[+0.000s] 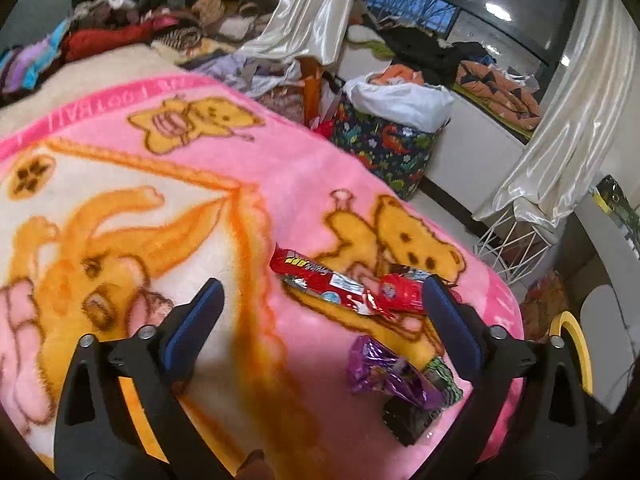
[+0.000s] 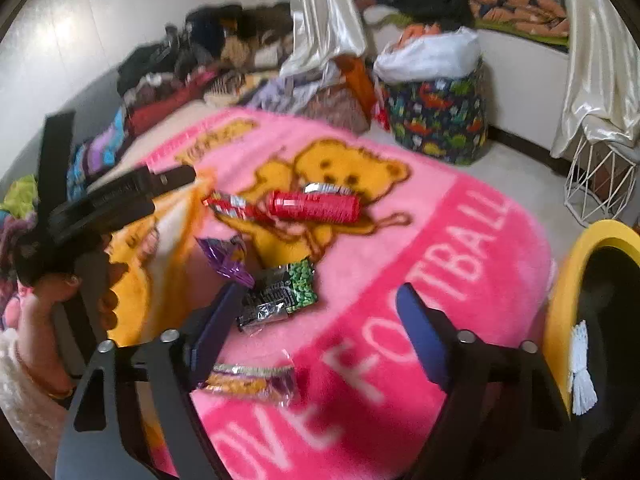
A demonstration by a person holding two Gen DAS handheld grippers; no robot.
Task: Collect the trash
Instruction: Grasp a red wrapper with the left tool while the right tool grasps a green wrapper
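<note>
Trash lies on a pink blanket [image 1: 304, 168] [image 2: 460, 240]. A red snack wrapper [image 1: 316, 276] [image 2: 232, 206] touches a red tube [image 1: 400, 292] [image 2: 316, 206]. A purple foil wrapper [image 1: 384, 372] [image 2: 228, 258] lies beside a black and green packet [image 1: 416, 412] [image 2: 280, 296]. A clear orange wrapper [image 2: 252, 380] lies nearest the right gripper. My left gripper [image 1: 322, 320] is open above the blanket, its right finger beside the red tube. My right gripper [image 2: 320, 332] is open and empty, over the blanket just in front of the black and green packet. The left gripper also shows in the right wrist view [image 2: 120, 196].
A yellow-rimmed bin [image 2: 568, 320] [image 1: 572, 340] stands at the right edge of the bed. A dinosaur-print basket [image 1: 384, 144] [image 2: 440, 120] and a white wire basket [image 1: 512, 248] [image 2: 600, 184] stand on the floor. Piled clothes [image 1: 140, 12] [image 2: 192, 64] lie at the far end.
</note>
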